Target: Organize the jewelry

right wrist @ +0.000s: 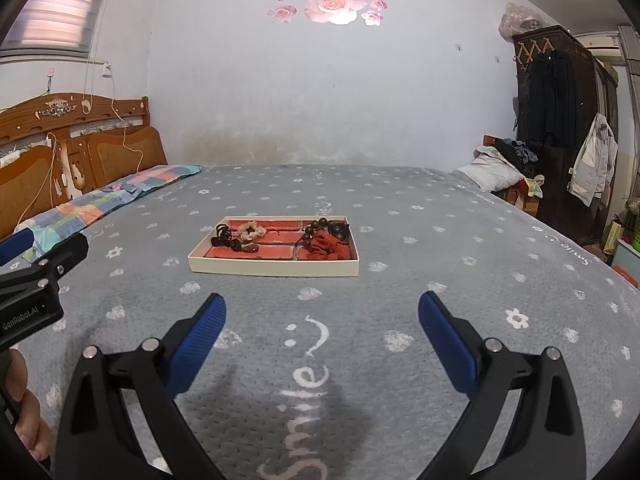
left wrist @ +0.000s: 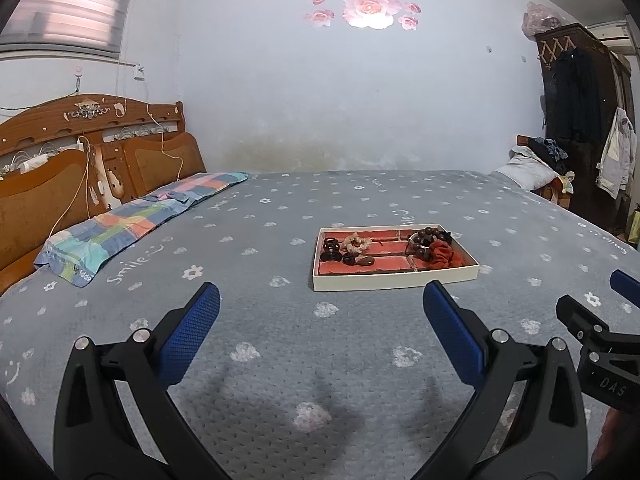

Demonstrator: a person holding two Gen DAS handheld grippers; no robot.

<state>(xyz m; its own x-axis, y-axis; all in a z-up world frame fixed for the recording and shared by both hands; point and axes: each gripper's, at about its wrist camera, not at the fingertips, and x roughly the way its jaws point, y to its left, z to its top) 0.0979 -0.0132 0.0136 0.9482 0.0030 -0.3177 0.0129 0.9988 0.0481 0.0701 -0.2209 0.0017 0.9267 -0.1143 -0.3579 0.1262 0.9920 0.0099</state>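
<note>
A shallow cream box (left wrist: pixel 394 280) (right wrist: pixel 272 269) with a red brick-pattern floor lies on the grey bed. On its left lie black hair ties (left wrist: pixel 332 245) (right wrist: pixel 224 235), a beige scrunchie (left wrist: pixel 356 241) (right wrist: pixel 251 230) and a dark clip (right wrist: pixel 248 248). On its right lie a dark wooden bead bracelet (left wrist: pixel 424 240) (right wrist: pixel 324 227) and a rust-red scrunchie (left wrist: pixel 442 254) (right wrist: pixel 324 246). My left gripper (left wrist: pixel 322 300) is open and empty, short of the box. My right gripper (right wrist: pixel 322 308) is open and empty, also short of the box.
The grey flowered bedspread (right wrist: pixel 440 280) covers the bed. A patchwork pillow (left wrist: pixel 132 220) lies along the wooden headboard (left wrist: pixel 60 160) at the left. A dark wardrobe (right wrist: pixel 560 120) with hanging clothes stands at the far right. A hand (right wrist: pixel 24 412) holds the left gripper's handle.
</note>
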